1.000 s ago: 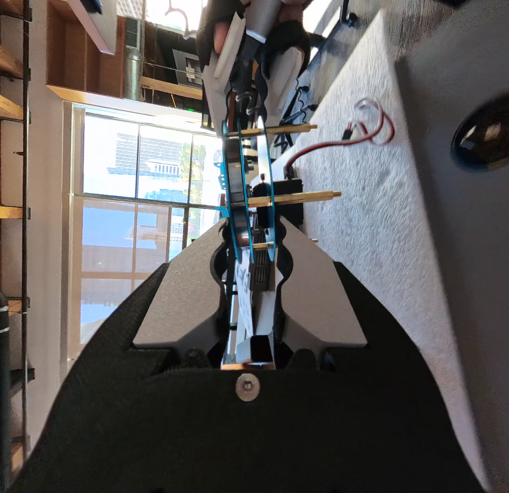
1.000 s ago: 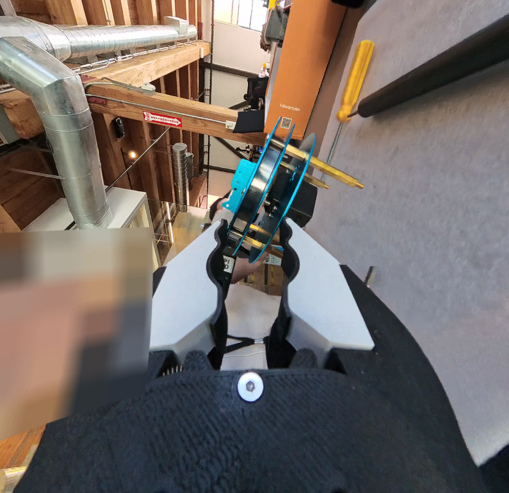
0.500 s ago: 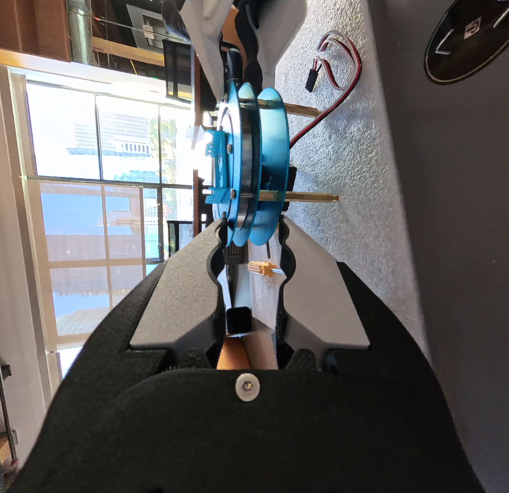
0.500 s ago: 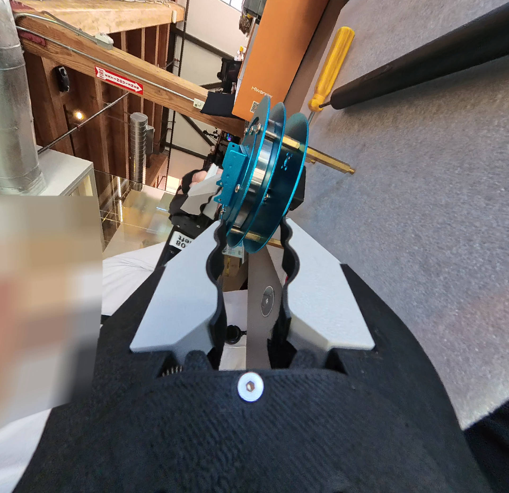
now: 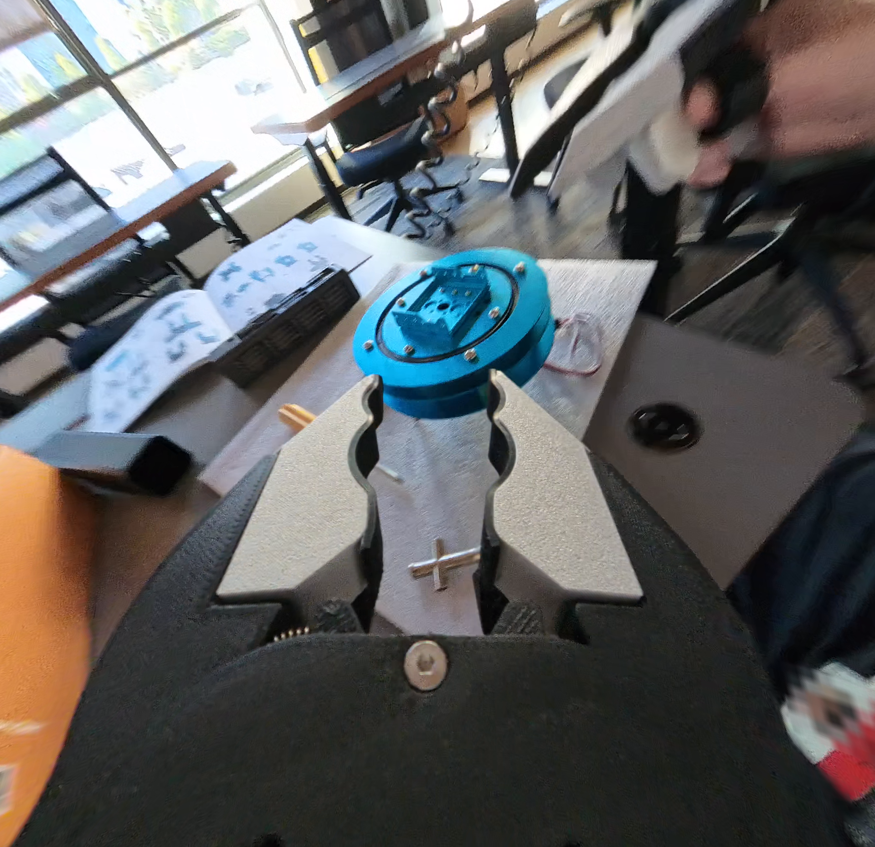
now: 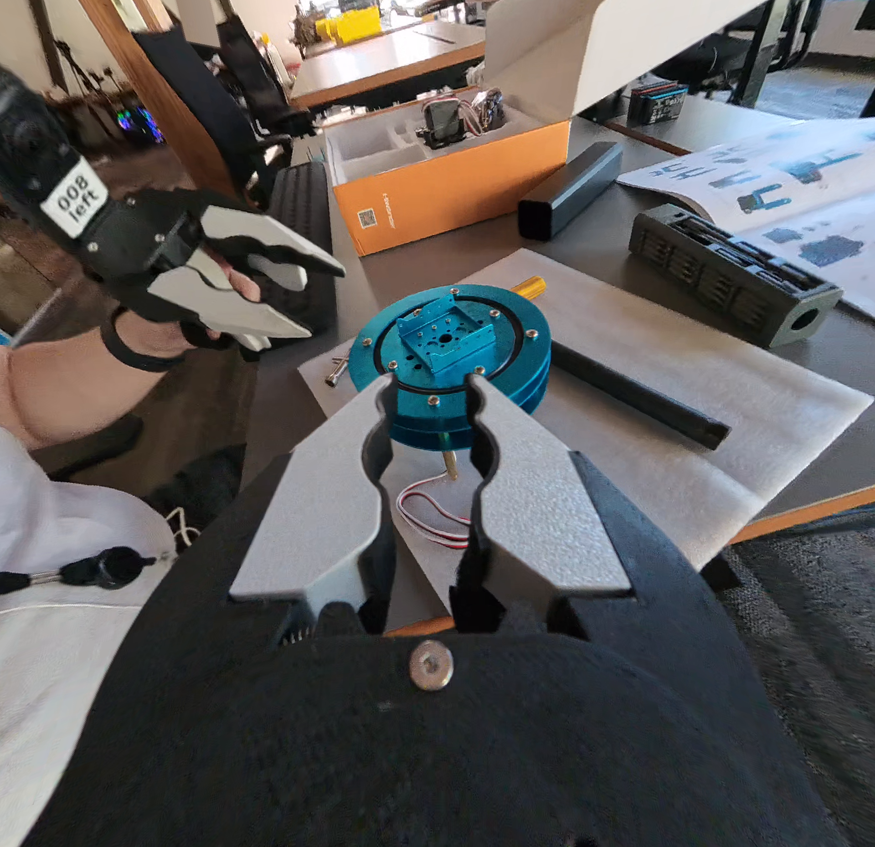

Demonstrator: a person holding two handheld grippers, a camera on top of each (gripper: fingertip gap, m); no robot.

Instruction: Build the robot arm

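Blue disc assembly stands on white foam sheet on your tabletop.

Your right gripper sits at its near rim, jaws parted, not clearly gripping. Your left gripper, at 10 o'clock from it, is agape and empty. An orange box lies at 12 o'clock.

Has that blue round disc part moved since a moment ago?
Yes. The blue disc part was tipped on edge above the white mat; it now sits flat, with the right hand-held gripper at its rim.
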